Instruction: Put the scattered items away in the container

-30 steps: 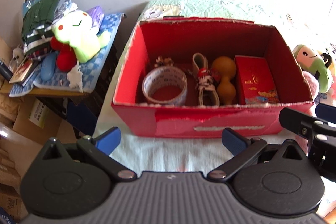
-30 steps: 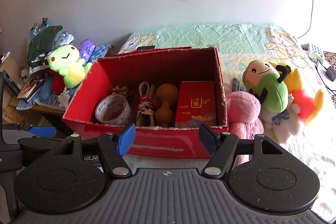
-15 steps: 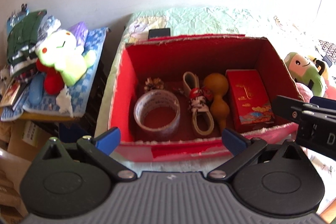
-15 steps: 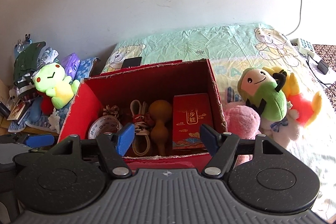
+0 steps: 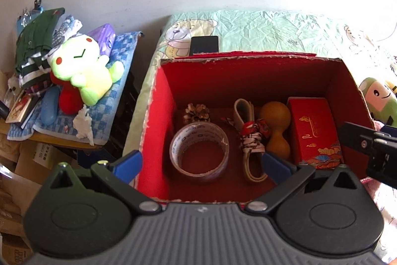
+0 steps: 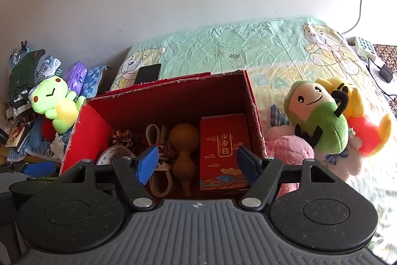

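Both hand-held grippers, left (image 5: 202, 163) and right (image 6: 197, 163), gape empty; red box (image 5: 158, 116) holds five items.

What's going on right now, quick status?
Left gripper open, empty. Right gripper open, empty. Red box holds tape, gourd, packet. Nothing blocking.
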Tool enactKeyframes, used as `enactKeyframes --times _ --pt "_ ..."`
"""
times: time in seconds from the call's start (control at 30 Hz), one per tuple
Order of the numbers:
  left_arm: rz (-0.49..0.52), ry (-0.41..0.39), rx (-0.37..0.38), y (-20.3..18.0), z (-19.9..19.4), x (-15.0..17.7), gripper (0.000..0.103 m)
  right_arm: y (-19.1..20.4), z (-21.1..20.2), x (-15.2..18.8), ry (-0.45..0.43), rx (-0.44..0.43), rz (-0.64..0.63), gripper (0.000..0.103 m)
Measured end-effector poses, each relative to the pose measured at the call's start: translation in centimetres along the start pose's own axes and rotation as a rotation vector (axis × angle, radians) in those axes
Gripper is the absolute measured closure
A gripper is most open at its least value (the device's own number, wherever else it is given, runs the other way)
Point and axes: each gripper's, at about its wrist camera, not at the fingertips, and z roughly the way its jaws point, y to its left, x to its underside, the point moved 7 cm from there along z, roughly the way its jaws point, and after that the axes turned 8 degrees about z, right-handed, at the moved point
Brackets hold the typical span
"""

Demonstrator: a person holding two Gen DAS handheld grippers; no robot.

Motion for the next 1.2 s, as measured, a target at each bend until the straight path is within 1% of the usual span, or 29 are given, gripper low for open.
enactKeyframes --times 0.07,0.2,0.27,0.37,0.43,0.5,0.63,0.73,0.8,0.87,0.97,1.07,1.2 --pt "0.000 0.017 0.006 0.0 0.3 -0.3 0.001 -0.1 0.4 -0.1 0.025 0.001 0.010 0.031" --pt "-0.011 0.040 0.033 -0.3 0.8 -0.8 0.001 -0.2 1.0 -0.4 0.046 0.006 0.015 0.030" --pt "-0.019 0.068 0.054 -0.5 1.2 -0.8 0.001 -0.1 1.5 -0.5 0.074 0.004 0.008 0.027" --pt "-0.034 0.118 0.081 -0.9 1.9 -0.5 0.001 -0.3 2.1 -0.5 0.111 0.019 0.010 0.027" --pt "-0.046 0.152 0.108 -1.1 2.3 -0.3 0.001 -0.5 2.2 -0.8 0.112 0.023 0.022 0.027" --pt "-0.051 0.165 0.117 -1.1 2.5 -0.1 0.001 -0.6 2.1 -1.1 0.102 0.022 0.036 0.026" --pt "-0.049 0.154 0.097 -0.8 2.5 -0.5 0.001 -0.2 2.1 -1.9 0.063 0.038 0.000 0.025" --pt "-0.050 0.136 0.079 -0.3 2.6 -1.0 0.001 -0.3 2.5 -2.2 0.041 0.049 0.001 0.025" --pt "-0.051 0.132 0.078 -0.1 2.7 -1.3 0.001 -0.8 3.1 -2.2 0.050 0.056 0.025 0.028" --pt "-0.044 0.128 0.076 0.1 3.0 -1.5 0.001 -1.0 3.7 -2.1 0.068 0.053 0.050 0.034" --pt "-0.024 0.118 0.070 0.3 3.3 -1.7 0.001 -0.7 4.2 -1.9 0.088 0.047 0.062 0.034" --pt "-0.001 0.110 0.082 0.4 3.5 -1.9 0.001 -0.1 4.6 -1.9 0.095 0.047 0.052 0.035" --pt "0.025 0.079 0.064 1.0 3.5 -1.9 0.001 0.3 5.2 -2.1 0.083 0.087 0.013 0.035"
